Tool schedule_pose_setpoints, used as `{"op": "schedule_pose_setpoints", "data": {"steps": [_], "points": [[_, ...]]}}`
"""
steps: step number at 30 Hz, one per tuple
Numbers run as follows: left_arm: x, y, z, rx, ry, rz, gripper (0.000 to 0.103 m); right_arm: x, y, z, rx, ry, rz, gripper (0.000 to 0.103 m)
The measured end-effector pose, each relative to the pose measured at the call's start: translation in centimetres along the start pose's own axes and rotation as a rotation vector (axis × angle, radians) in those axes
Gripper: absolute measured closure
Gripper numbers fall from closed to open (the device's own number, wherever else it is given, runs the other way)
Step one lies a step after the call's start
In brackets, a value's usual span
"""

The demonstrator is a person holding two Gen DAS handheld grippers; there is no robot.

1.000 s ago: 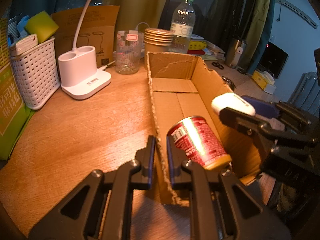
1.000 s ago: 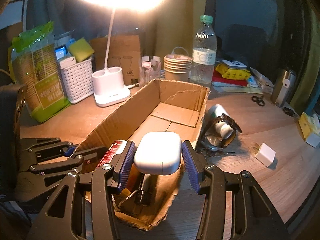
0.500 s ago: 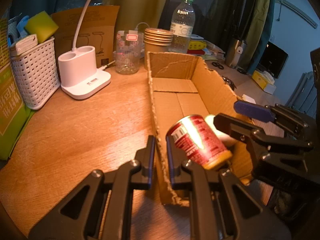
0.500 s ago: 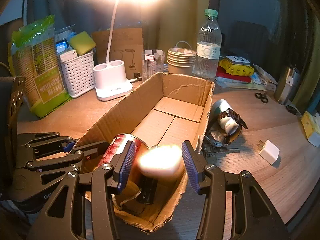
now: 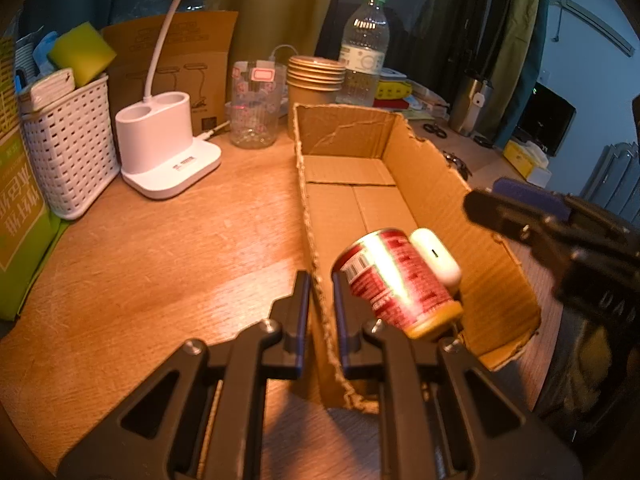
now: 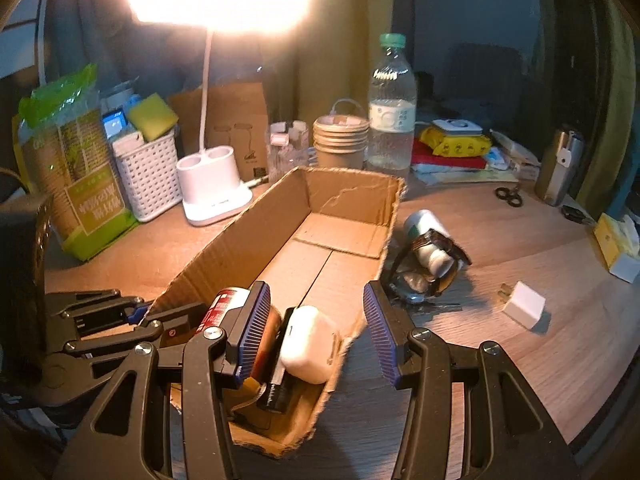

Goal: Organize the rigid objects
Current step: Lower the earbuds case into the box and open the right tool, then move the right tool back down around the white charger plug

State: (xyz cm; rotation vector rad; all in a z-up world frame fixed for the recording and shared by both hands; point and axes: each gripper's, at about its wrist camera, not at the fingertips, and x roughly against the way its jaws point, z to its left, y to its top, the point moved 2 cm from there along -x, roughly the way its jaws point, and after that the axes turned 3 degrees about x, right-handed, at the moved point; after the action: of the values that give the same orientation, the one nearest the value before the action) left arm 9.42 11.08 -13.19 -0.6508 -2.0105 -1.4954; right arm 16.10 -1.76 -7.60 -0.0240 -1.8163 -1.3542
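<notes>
An open cardboard box (image 5: 348, 168) (image 6: 340, 192) lies on the wooden table. In its near end lie a red can (image 5: 392, 276) (image 6: 224, 304), a white earbud case (image 5: 436, 256) (image 6: 310, 344) and a black item (image 6: 280, 384). My left gripper (image 5: 320, 308) is shut on the box's left wall near its front corner. My right gripper (image 6: 316, 332) is open and empty above the box's near right wall; it shows at the right in the left wrist view (image 5: 520, 208). A white charger plug (image 6: 524, 306), a wristwatch (image 6: 436, 256) and a small bottle (image 6: 424, 228) lie on the table to the right.
A white lamp base (image 5: 168, 152) (image 6: 212, 192), a white basket (image 5: 68, 144) (image 6: 148, 176), a green bag (image 6: 76, 184), a clear jar (image 5: 254, 104), stacked paper cups (image 5: 316, 84) (image 6: 340, 140) and a water bottle (image 5: 364, 52) (image 6: 390, 108) stand behind the box. Scissors (image 6: 508, 196) lie far right.
My right gripper opened and let go of the white earbud case, which dropped into the box beside the red can. The right gripper then drew back. The left gripper kept its hold.
</notes>
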Motion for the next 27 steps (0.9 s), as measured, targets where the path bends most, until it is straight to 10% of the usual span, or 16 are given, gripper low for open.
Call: {"op": "schedule_pose_setpoints", "data": {"steps": [27], "points": [[0.0, 0.0, 0.0, 0.000, 0.000, -0.001, 0.090, 2.5, -0.6, -8.8, -0.178, -0.165, -0.065, 0.050]]}}
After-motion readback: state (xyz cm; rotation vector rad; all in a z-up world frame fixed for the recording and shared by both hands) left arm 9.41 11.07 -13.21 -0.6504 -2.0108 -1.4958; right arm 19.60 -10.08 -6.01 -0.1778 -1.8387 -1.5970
